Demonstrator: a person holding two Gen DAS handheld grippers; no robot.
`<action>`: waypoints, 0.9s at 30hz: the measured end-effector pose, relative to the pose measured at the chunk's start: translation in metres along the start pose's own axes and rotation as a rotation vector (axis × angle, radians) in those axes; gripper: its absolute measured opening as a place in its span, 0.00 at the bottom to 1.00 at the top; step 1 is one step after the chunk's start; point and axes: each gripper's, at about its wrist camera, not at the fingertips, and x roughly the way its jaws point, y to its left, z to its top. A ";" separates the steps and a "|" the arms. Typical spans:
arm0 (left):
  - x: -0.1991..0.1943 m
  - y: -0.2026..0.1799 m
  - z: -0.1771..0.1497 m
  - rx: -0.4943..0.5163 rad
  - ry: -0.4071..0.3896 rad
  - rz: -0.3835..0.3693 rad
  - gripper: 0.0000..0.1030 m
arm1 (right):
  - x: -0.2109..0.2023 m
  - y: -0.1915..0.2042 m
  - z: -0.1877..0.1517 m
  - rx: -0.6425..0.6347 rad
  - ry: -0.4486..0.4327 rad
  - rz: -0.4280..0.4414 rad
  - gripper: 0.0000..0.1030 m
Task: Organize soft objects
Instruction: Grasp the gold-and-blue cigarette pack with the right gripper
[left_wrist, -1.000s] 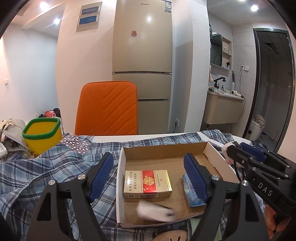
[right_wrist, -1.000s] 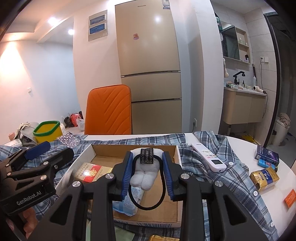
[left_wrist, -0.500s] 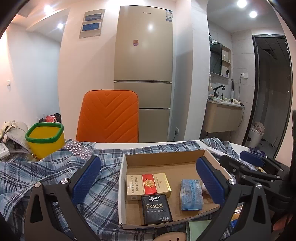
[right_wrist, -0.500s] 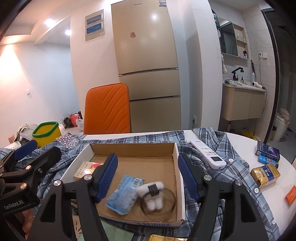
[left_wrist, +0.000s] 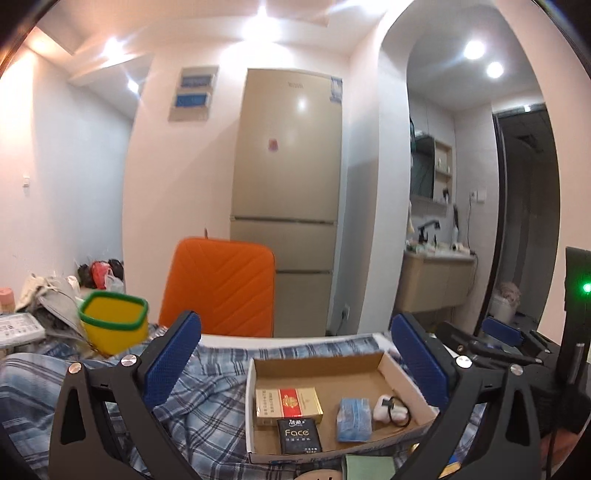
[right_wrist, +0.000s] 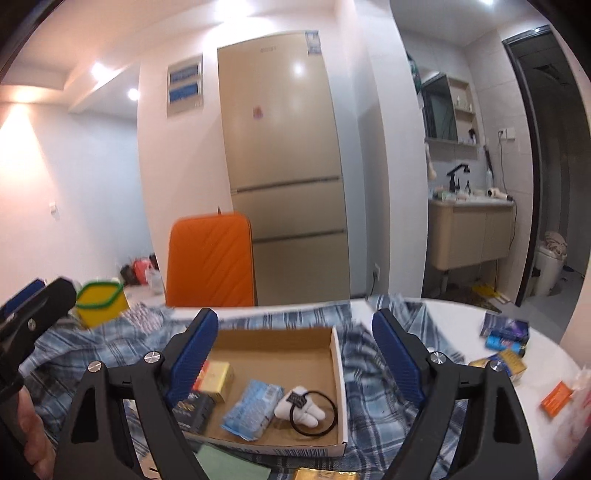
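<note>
Both grippers empty, left gripper wide apart, right gripper opening with nothing between its fingers, plush lying in the box by its right wall, so a careless swing could shove the light box across the bench.

A brown cardboard box with white outer walls lies on a blue-and-white plaid cloth. In the box: a gold-and-red carton, a black pack lettered white, a light-blue tissue packet, a white plush hair tie with a black loop. Behind stand an orange chair, a yellow green-rimmed bin and a beige fridge.
</note>
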 end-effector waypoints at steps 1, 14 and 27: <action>-0.007 -0.001 0.001 0.002 -0.021 0.005 1.00 | -0.007 -0.001 0.004 0.002 -0.008 -0.001 0.85; -0.043 -0.015 -0.023 0.062 -0.027 -0.059 1.00 | -0.070 0.011 -0.017 -0.120 -0.072 -0.055 1.00; -0.039 -0.014 -0.054 0.058 0.044 -0.064 1.00 | -0.061 0.002 -0.046 -0.066 0.004 -0.041 1.00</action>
